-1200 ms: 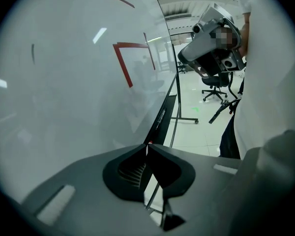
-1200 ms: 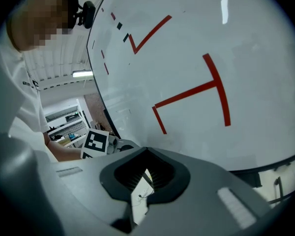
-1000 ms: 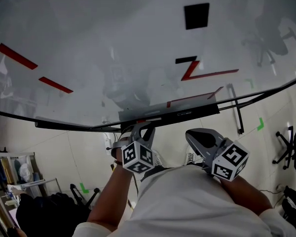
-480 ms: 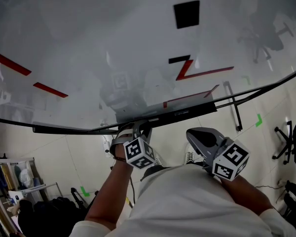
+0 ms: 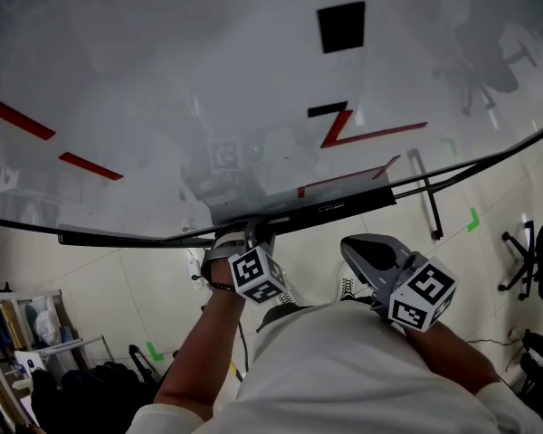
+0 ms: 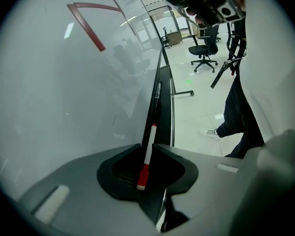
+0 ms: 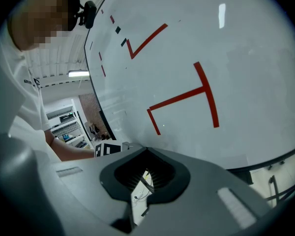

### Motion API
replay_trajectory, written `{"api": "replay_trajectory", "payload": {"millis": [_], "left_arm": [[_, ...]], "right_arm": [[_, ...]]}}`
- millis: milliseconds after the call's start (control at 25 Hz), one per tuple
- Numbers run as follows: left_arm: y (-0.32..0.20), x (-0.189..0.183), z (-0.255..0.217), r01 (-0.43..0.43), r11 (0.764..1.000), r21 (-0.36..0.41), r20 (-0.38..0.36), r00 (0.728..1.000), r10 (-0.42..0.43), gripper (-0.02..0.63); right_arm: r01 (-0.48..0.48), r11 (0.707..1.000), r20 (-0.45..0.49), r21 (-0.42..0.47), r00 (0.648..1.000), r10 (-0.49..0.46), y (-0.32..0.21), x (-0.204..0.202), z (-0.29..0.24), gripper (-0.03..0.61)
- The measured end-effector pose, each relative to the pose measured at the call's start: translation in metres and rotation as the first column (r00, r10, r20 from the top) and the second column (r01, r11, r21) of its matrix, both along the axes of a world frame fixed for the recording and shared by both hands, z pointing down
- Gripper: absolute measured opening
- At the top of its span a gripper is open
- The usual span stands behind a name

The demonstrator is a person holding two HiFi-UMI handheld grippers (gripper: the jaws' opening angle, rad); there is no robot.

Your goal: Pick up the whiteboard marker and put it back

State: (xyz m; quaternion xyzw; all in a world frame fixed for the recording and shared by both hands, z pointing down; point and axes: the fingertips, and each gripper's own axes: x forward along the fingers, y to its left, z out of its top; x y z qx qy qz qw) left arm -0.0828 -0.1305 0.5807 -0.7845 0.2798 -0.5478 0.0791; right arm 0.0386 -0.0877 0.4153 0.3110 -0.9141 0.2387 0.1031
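Note:
A whiteboard marker [image 6: 146, 156] with a red cap and white barrel lies between the jaws of my left gripper [image 6: 147, 147], which is shut on it. The barrel points along the black tray [image 6: 160, 90] at the whiteboard's lower edge. In the head view the left gripper [image 5: 252, 234] reaches up to that tray [image 5: 344, 208], and the marker is hidden there. My right gripper [image 5: 352, 248] hangs shut and empty below the tray, away from it; its own view shows the jaws [image 7: 146, 152] together with nothing between.
The whiteboard [image 5: 208, 80] carries red lines and a black square [image 5: 341, 27]. A stand bar [image 5: 427, 197] crosses its right end. An office chair [image 6: 204, 50] stands farther off on the tiled floor; shelves [image 5: 18, 333] sit at the lower left.
The left gripper has moved up and in against the whiteboard tray with the marker. The right gripper has stayed put.

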Motion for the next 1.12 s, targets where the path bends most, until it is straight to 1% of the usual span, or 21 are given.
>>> {"api": "replay_trajectory", "payload": {"millis": [200,520,800,1120], "left_arm": [[0.001,0.003,0.005,-0.009,1.0,-0.013,0.018,1.0,0.009,0.078],[-0.002,0.005,0.015,0.01,1.0,-0.021,0.05,0.999,-0.009,0.078],[-0.004,0.006,0.016,0.028,1.0,-0.01,0.051,0.998,-0.028,0.069],[-0.005,0.006,0.017,0.031,1.0,-0.002,0.048,0.998,-0.031,0.064]], "right_arm": [[0.0,1.0,0.0,0.0,1.0,0.0,0.0,0.001,0.0,0.002],[-0.008,1.0,0.004,0.0,1.0,0.008,0.0,0.004,0.0,0.002],[-0.02,1.0,0.008,-0.004,1.0,0.02,-0.001,0.007,0.0,0.002],[-0.017,1.0,0.012,-0.005,1.0,0.017,0.001,0.005,0.0,0.002]]}}
